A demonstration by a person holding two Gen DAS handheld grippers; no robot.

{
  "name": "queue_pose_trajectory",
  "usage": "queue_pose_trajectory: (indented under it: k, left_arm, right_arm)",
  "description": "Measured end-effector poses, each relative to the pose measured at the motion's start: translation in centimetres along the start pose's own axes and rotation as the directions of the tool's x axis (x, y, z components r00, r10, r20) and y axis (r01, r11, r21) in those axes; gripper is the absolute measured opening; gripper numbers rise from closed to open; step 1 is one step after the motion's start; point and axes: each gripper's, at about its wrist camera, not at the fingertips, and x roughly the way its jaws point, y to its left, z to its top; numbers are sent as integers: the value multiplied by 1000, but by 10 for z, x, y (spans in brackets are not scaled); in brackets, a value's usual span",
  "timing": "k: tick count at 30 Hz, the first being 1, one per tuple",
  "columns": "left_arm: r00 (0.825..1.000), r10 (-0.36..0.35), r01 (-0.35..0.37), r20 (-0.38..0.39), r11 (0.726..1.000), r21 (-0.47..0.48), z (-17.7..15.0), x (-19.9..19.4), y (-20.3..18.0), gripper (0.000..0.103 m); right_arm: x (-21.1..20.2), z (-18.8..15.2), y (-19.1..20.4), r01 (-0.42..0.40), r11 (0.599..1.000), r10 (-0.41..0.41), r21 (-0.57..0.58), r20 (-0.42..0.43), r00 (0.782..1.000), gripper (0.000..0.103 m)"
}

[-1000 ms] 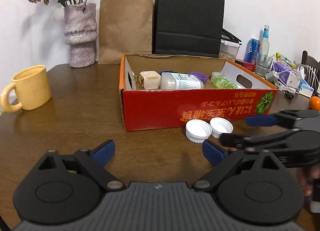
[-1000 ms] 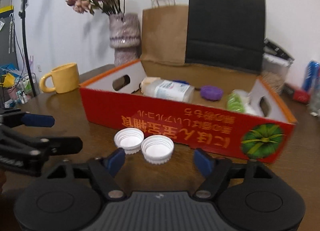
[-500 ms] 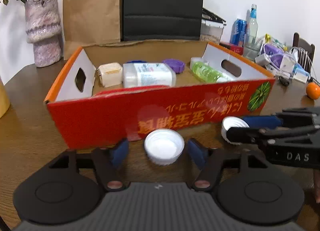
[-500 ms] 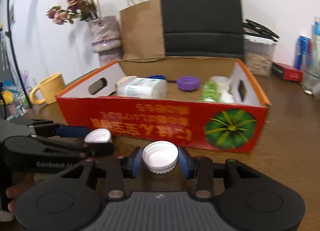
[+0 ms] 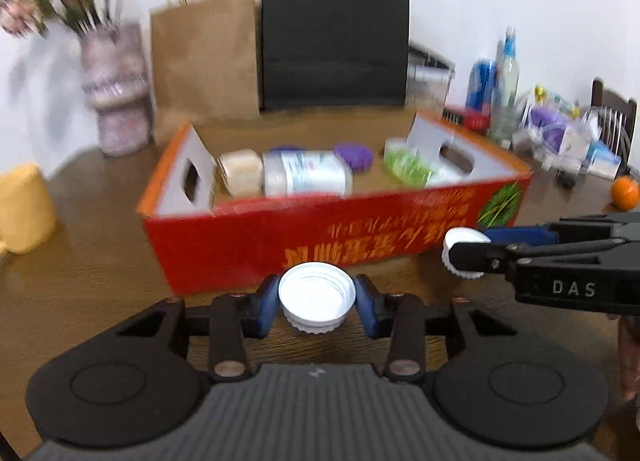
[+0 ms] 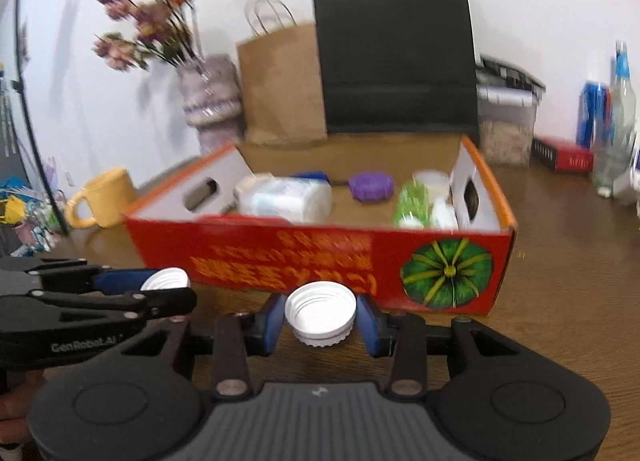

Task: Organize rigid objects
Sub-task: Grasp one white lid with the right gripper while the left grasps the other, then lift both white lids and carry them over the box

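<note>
My left gripper (image 5: pixel 317 303) is shut on a white lid (image 5: pixel 317 295), held just above the table in front of the red cardboard box (image 5: pixel 360 233). My right gripper (image 6: pixel 320 315) is shut on a second white lid (image 6: pixel 320 311), also lifted in front of the box (image 6: pixel 280 257). Each gripper shows in the other's view: the right one (image 5: pixel 466 257) with its lid at the right, the left one (image 6: pixel 168 287) with its lid at the left. The box holds a white bottle (image 5: pixel 304 177), a purple lid (image 5: pixel 353 154), a green packet (image 5: pixel 406 167) and a cream jar (image 5: pixel 240 175).
A yellow mug (image 6: pixel 102 199) stands left of the box. A vase of flowers (image 5: pixel 116 89), a brown paper bag (image 5: pixel 204 61) and a black bag (image 5: pixel 334 33) stand behind it. Bottles, a can and clutter (image 5: pixel 560 137) sit at the right, with an orange (image 5: pixel 625 192).
Both grippers closed on the white lids that lay on the table and lifted them. Both views have risen and show more of the box's inside.
</note>
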Motion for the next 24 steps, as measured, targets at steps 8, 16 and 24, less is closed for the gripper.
queue_pose_trajectory:
  k: [8,16,24]
  left_arm:
    - [985,8,-8,175,1000,-3,-3,-113,-23,41]
    - [941,33,-28,337,999,-19,-28,-222,-45,41]
    - [899,78,-45,432,995,-87,-88,-334,-51,41]
  right_arm:
    - [-110,5,33,21,998,-9,-65,182,983,39]
    - [-217,-17,72,70,991,-25,-116,351,936,39]
    - [-322,-91,122,51,992,5,-117,435,900,39]
